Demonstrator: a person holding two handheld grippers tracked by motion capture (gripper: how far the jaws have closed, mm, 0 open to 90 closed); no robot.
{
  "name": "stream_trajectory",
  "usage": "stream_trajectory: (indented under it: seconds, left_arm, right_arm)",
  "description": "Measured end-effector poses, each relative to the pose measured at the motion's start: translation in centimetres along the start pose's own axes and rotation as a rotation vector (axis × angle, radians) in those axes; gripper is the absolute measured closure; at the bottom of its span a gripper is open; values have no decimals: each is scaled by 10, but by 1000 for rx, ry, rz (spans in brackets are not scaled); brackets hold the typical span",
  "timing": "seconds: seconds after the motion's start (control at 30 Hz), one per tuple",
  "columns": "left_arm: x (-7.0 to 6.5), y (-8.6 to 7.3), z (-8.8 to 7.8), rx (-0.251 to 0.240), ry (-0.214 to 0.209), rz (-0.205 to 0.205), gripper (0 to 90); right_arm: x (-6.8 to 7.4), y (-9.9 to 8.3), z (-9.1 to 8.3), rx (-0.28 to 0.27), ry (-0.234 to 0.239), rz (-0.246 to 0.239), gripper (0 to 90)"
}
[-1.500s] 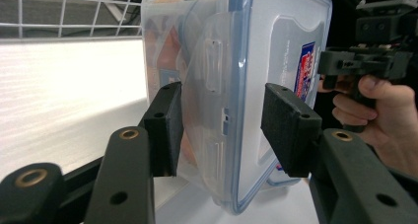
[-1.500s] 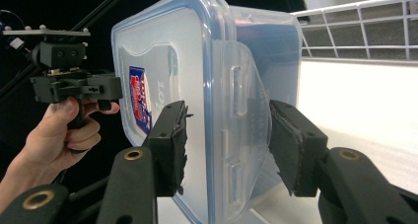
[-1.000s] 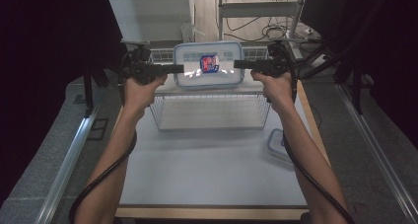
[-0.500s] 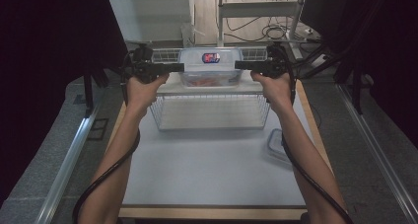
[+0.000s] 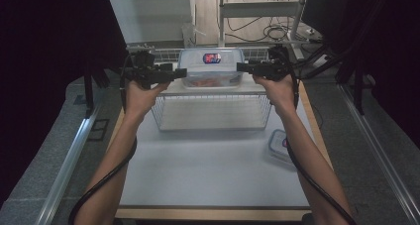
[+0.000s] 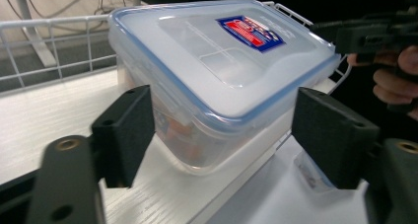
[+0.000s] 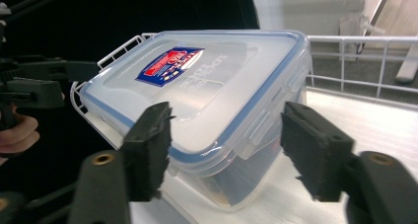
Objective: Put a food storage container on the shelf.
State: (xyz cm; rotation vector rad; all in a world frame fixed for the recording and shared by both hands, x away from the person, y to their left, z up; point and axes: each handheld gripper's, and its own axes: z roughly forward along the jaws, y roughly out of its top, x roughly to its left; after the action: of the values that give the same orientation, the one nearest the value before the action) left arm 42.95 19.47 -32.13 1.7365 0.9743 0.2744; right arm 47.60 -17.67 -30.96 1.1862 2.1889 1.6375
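Clear plastic box (image 5: 211,68) with a blue-rimmed lid, resting on the top shelf of the white wire rack (image 5: 212,111). Left gripper (image 5: 180,73) and right gripper (image 5: 241,66) at either end, jaws just opened, pads off the box.

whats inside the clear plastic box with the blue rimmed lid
Through the clear wall of the plastic box, something orange-red lies at the bottom. What it is cannot be told: the frosted lid and its sticker cover the top, and the wall blurs the rest.
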Motion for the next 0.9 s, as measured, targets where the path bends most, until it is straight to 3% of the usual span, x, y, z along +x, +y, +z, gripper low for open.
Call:
stream_trajectory:
  seconds: [0.23,0.33,0.67,0.9]
  left_arm:
    - [-10,-10,-6,-4,33,59,112]
    - [-18,-20,-10,24,68,111,76]
    - [-30,-53,-20,39,67,150,43]
    - [-39,-75,-25,37,73,181,34]
  right_arm:
    - [4,-6,-6,-5,0,-45,246]
    - [8,-12,-10,11,-11,-80,190]
    - [25,-37,-19,53,-41,-158,144]
    - [33,-54,-23,76,-42,-181,142]
